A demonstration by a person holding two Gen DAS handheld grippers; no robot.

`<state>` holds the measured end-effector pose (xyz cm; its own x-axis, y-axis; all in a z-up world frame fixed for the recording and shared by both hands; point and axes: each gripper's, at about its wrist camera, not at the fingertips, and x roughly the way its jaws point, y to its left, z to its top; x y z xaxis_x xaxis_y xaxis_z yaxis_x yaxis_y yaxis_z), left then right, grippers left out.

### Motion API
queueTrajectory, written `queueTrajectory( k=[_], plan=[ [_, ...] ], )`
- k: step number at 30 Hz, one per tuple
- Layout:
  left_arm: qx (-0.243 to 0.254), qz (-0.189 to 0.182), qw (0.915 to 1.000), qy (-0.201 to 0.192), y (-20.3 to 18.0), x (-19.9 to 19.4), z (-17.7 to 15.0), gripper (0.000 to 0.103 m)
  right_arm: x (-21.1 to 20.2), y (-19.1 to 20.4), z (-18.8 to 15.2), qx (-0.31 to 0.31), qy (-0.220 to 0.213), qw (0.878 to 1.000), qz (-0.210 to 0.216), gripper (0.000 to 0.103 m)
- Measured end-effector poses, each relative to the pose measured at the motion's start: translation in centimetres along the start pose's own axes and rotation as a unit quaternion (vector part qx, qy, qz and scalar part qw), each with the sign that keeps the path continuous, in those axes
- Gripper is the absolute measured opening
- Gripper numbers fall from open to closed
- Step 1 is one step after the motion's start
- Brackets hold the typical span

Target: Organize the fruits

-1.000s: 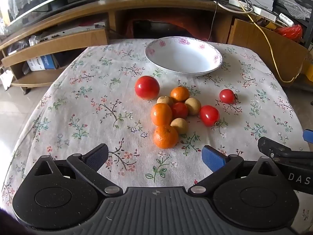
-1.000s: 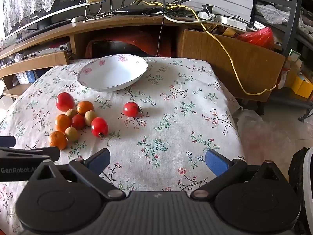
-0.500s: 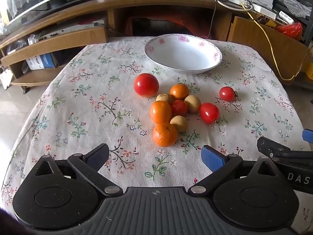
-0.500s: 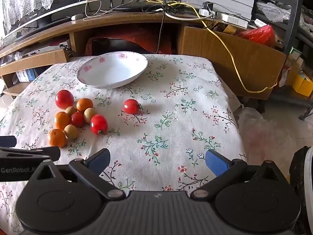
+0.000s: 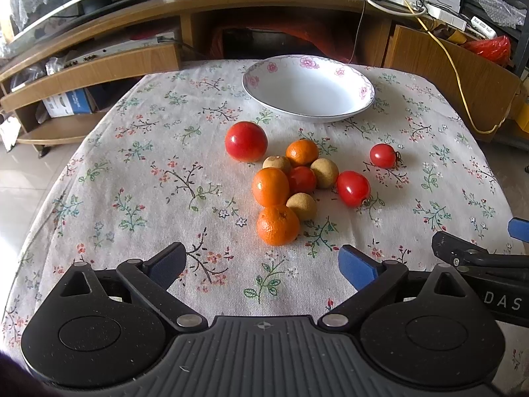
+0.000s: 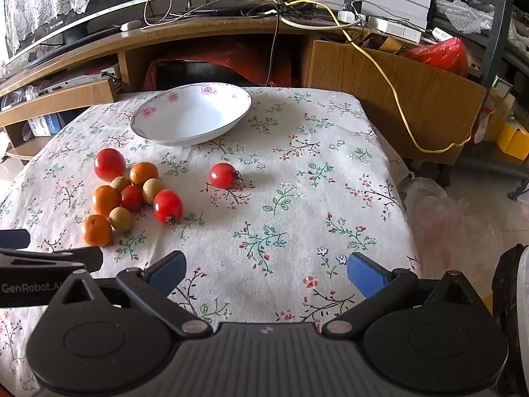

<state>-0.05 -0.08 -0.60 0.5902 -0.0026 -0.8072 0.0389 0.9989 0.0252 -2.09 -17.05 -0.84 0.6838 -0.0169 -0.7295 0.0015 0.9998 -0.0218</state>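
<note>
Writing first: "DAS" in white on the right gripper's body, seen at the left wrist cam's edge; "GenRobot.AI" on the left gripper's body in the right cam, last letters cut off. Monitor [image 6: 82, 10] behind the bowl [image 5: 307, 91] has a small logo, too blurry to read, maybe a brand.

Left gripper [image 5: 263, 263] jaws spread wide, nothing btwn them, hovering over the cloth [image 5: 148, 182] on the near side of the fruit pile [image 5: 287, 185]. Right gripper [image 6: 264, 273] also spread wide, empty, over bare cloth.

Bowl is empty, at the far edge of the cloth. Fruit pile sits just in front of the bowl: big tomato [image 5: 246, 141], oranges, small tan fruits, touching in a cluster. One tomato [image 5: 353, 188] just right of the pile; another [image 5: 383, 155] lies apart, right-front of the bowl.

Room: wide open cloth right of the bowl, out to the table edge. Wooden shelf [image 5: 99, 66] close behind the bowl; yellow cable [image 6: 390, 82] hangs beyond the far right corner.
</note>
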Motion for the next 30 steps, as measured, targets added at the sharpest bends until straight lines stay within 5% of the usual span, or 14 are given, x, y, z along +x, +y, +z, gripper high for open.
queueTrajectory(
  k=[30],
  plan=[
    [0.002, 0.0, 1.0, 0.006, -0.1, 0.07, -0.19, 0.097, 0.33, 0.05, -0.16, 0.004, 0.009, 1.0, 0.006, 0.103]
  ],
)
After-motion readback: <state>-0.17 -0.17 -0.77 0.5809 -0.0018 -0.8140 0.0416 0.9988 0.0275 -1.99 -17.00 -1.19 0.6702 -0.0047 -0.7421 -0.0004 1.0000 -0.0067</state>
